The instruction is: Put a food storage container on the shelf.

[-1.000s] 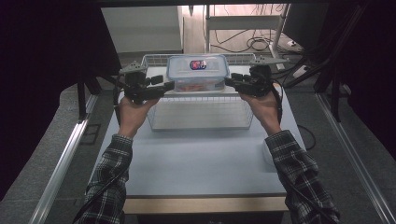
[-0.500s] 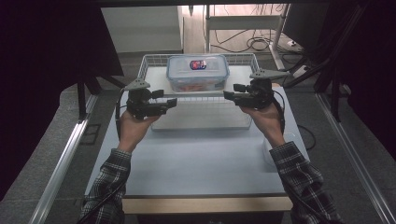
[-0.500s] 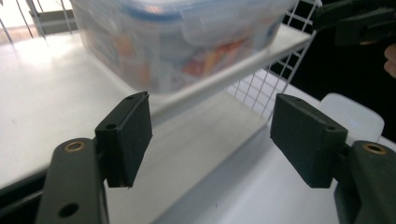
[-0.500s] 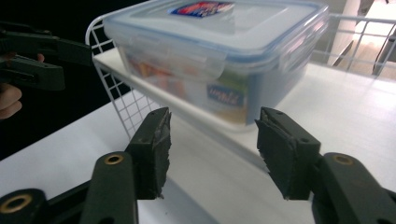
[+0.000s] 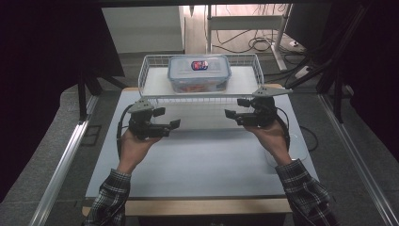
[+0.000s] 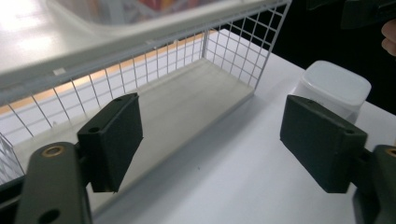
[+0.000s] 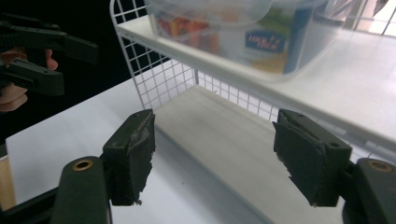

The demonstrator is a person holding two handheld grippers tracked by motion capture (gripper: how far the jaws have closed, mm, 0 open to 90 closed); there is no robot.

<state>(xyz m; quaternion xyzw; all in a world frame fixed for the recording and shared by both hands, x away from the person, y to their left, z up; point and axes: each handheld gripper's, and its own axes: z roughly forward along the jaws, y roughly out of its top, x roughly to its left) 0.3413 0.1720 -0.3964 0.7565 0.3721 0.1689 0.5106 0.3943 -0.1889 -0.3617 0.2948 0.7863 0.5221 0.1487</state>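
A clear plastic food box (image 5: 199,73) with a blue-rimmed lid stands on the top shelf of a white wire rack (image 5: 155,63) at the back of the table. Both grippers hover in front of the rack, apart from the box. My left gripper (image 5: 167,117) is at the left; its jaws have just been opening and nothing is between them (image 6: 210,135). At the right, my right gripper (image 5: 236,108) has likewise just been opening and holds nothing (image 7: 215,154). The right gripper view looks up at the box (image 7: 224,28) and across to the left gripper (image 7: 46,46).
The rack's lower shelf (image 6: 187,102) is a bare pale board. A small translucent white tub (image 6: 334,88) sits on the white table (image 5: 202,160) right of the rack, close to the right wrist. Dark floor, rails and cables surround the table.
Both grippers have let go of the box, opened, and drawn back toward the person and downward. The box stays on the rack's top shelf.
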